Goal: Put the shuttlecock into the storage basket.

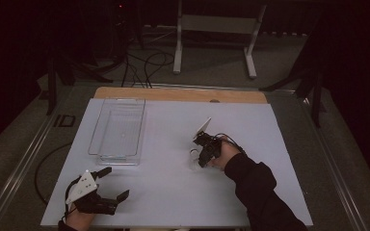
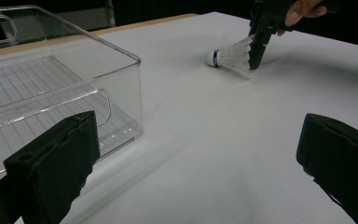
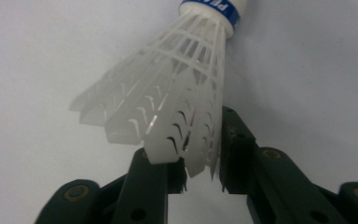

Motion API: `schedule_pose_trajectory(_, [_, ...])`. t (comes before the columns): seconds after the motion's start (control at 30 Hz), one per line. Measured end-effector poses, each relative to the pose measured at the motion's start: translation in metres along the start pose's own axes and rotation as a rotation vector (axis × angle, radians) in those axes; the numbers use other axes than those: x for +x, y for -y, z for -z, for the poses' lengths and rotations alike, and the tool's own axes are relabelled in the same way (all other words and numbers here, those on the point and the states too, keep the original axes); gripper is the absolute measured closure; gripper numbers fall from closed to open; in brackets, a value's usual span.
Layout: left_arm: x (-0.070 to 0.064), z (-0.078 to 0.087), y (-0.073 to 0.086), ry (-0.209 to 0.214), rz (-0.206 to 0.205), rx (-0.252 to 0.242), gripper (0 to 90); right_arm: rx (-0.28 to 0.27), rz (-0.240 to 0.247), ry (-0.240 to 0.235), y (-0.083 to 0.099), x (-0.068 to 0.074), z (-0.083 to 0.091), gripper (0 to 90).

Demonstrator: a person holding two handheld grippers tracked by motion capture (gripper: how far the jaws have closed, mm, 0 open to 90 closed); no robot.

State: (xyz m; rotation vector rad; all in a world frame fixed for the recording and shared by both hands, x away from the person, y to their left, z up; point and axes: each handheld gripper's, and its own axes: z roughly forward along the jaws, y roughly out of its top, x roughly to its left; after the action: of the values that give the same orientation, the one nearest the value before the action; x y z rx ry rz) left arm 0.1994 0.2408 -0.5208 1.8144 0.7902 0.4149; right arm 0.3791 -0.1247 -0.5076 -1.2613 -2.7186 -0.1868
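Note:
A white plastic shuttlecock (image 1: 193,155) (image 2: 233,58) (image 3: 177,88) with a blue band at its cork lies on its side on the white table (image 1: 173,192). My right gripper (image 1: 203,156) (image 2: 255,58) (image 3: 193,149) comes down on it from the right, its two black jaws pinched on the rim of the skirt, cork pointing away from the jaws. At the table's front left corner my left gripper (image 1: 115,183) (image 2: 198,140) is held low with its jaws wide apart and nothing between them.
A clear, empty plastic bin (image 1: 96,139) (image 2: 121,51) stands at the left of the table, just beyond the left gripper. A wooden strip (image 1: 173,94) runs along the far edge. Beyond it, cables and a white stand (image 1: 178,48) rest on the floor.

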Motion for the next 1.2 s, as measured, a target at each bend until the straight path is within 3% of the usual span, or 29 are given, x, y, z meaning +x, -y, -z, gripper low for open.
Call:
schedule_pose_trajectory(0.2, [0.0,0.0,0.0,0.0,0.001,0.001,0.0,0.015,0.016,-0.004,-0.001,0.001,0.0,88.9])
schedule_pose_trajectory(0.53, [0.0,0.0,0.0,0.001,-0.001,0.002,0.0,0.031,0.095,0.006,0.0,0.003,0.011,90.0])
schedule_pose_trajectory(0.73, [0.0,0.0,0.0,0.001,-0.001,0.002,0.0,0.041,0.194,0.002,0.005,0.004,0.014,90.0])
schedule_pose_trajectory(0.8, [0.0,0.0,0.0,0.0,-0.001,0.003,0.0,0.046,0.203,-0.005,0.005,0.004,0.014,90.0])
schedule_pose_trajectory(0.83, [0.0,0.0,0.0,0.0,-0.001,0.003,0.0,0.057,0.245,0.006,0.007,0.004,0.015,90.0])
schedule_pose_trajectory(1.0, [0.0,0.0,0.0,-0.001,-0.002,0.005,0.0,0.065,0.276,0.01,0.01,0.004,0.019,90.0])
schedule_pose_trajectory(1.2, [-0.001,-0.001,0.0,-0.003,-0.004,0.006,0.0,0.096,0.378,0.019,0.014,0.006,0.02,90.0])
